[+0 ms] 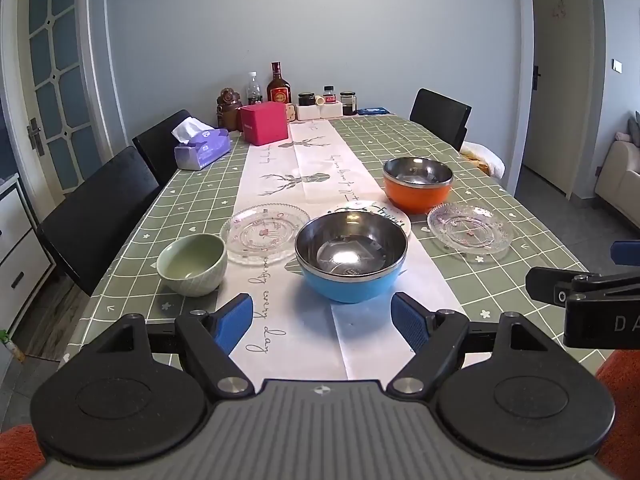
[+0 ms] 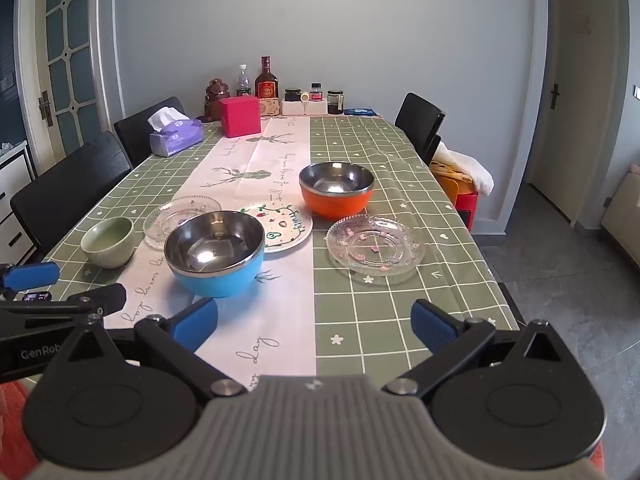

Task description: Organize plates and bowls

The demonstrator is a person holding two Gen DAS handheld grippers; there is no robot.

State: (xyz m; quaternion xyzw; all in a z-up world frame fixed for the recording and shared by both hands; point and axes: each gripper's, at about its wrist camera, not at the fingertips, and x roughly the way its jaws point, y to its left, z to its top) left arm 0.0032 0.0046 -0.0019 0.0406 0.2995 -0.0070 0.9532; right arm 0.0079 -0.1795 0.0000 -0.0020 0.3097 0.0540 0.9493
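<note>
Across mid-frame nothing is stacked yet — blue bowl, orange bowl, green bowl and three plates lie scattered — while left gripper and right gripper hover released, empty.

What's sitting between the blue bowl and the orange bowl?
A white painted plate lies between the blue bowl and the orange bowl. The right wrist view shows it best; the blue bowl hides part of it.

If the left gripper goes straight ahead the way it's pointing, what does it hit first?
Most likely the blue bowl. The left gripper is open, and the bowl sits centred just beyond its fingertips, with only bare table runner between. How high the gripper is above the table is unclear.
</note>
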